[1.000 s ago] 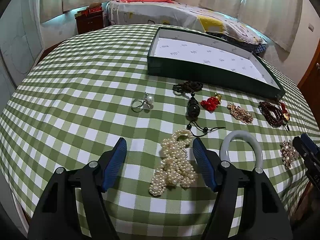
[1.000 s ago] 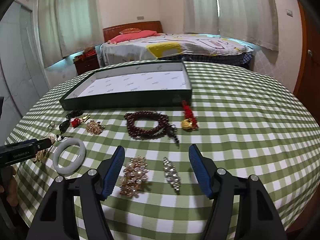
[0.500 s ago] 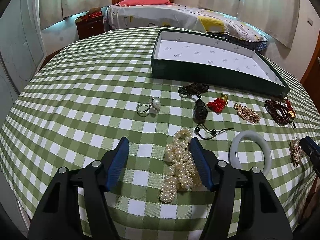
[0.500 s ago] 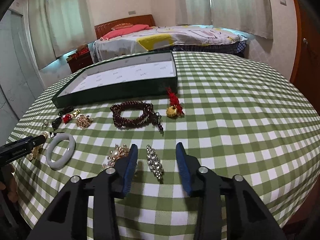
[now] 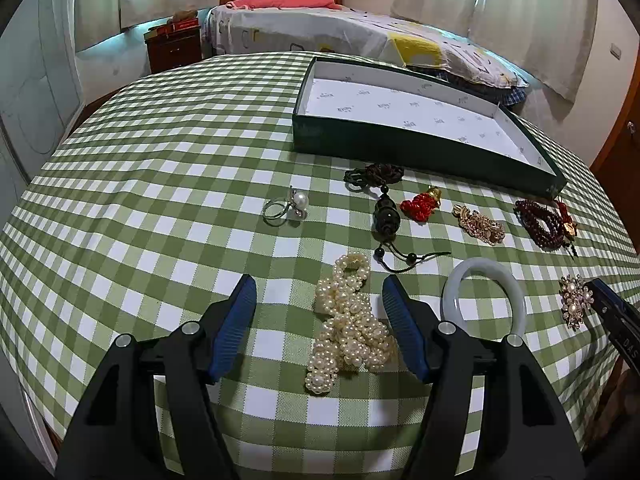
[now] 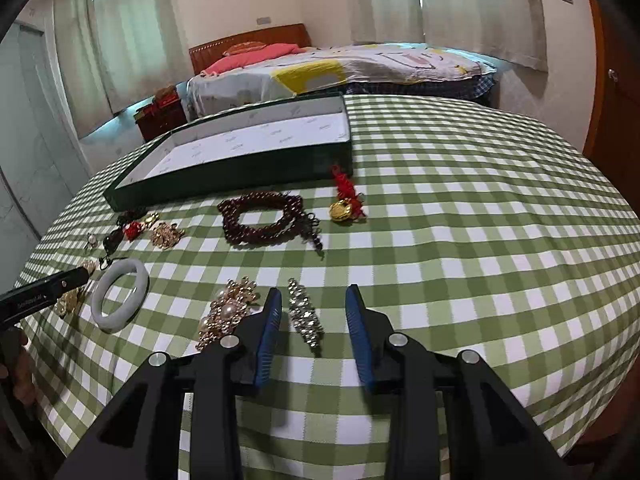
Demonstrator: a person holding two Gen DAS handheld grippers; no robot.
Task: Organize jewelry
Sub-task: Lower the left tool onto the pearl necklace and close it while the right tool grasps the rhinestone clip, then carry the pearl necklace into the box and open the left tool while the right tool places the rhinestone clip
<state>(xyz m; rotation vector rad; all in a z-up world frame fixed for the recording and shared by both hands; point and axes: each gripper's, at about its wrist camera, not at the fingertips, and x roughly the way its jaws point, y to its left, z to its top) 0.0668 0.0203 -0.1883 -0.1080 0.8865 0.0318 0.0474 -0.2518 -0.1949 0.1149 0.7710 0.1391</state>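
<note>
While earlier wide, right claw (image 6: 312, 312) narrower.

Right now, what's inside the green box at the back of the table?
The green box holds no jewelry that shows: only its white lining printed with small logos. Its near wall hides a strip of the floor along the front, so that strip cannot be checked.

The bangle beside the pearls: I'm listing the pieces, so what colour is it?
The bangle is pale milky white with a faint green tint, plain and unpatterned. The left wrist view shows it best.
</note>
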